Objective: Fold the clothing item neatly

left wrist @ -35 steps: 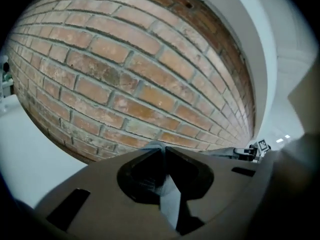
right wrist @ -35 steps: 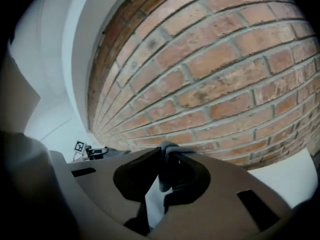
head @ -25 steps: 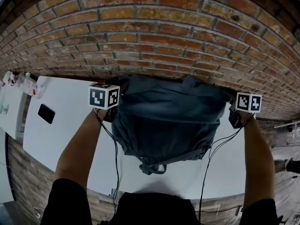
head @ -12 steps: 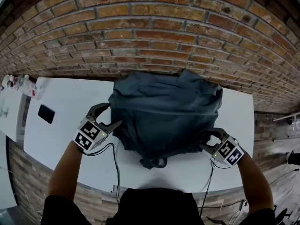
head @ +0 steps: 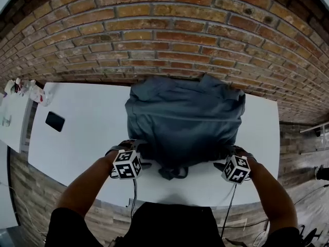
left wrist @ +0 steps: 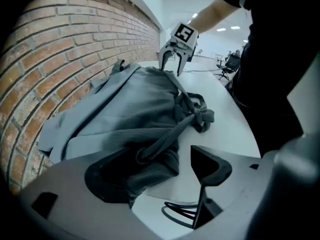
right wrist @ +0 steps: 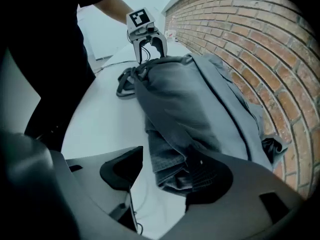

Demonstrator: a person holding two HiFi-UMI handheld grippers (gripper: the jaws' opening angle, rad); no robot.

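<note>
A grey-blue garment [head: 185, 120] lies folded on the white table [head: 87, 127], its drawstring knot [head: 172, 173] at the near hem. My left gripper [head: 133, 149] sits at the garment's near left corner. Its jaws have just been opening, and the cloth [left wrist: 130, 109] rests loosely against one jaw with a gap to the other. My right gripper [head: 231, 153] is at the near right corner. Its jaws have also just been opening, and the hem [right wrist: 170, 159] lies slack between them. Each gripper view shows its own gripper, left [left wrist: 160, 171] and right [right wrist: 165, 174], and the other one across the garment, right [left wrist: 171, 59] and left [right wrist: 150, 44].
A brick wall [head: 164, 35] runs along the table's far edge, right behind the garment. A black phone [head: 54, 121] lies on the table at the left. Small items [head: 31, 91] sit at the far left corner. Cables hang from both grippers over the near edge.
The garment, held up a second ago, has come down onto the table. Both grippers moved toward the near edge, rolled over and opened, letting go of the cloth.
</note>
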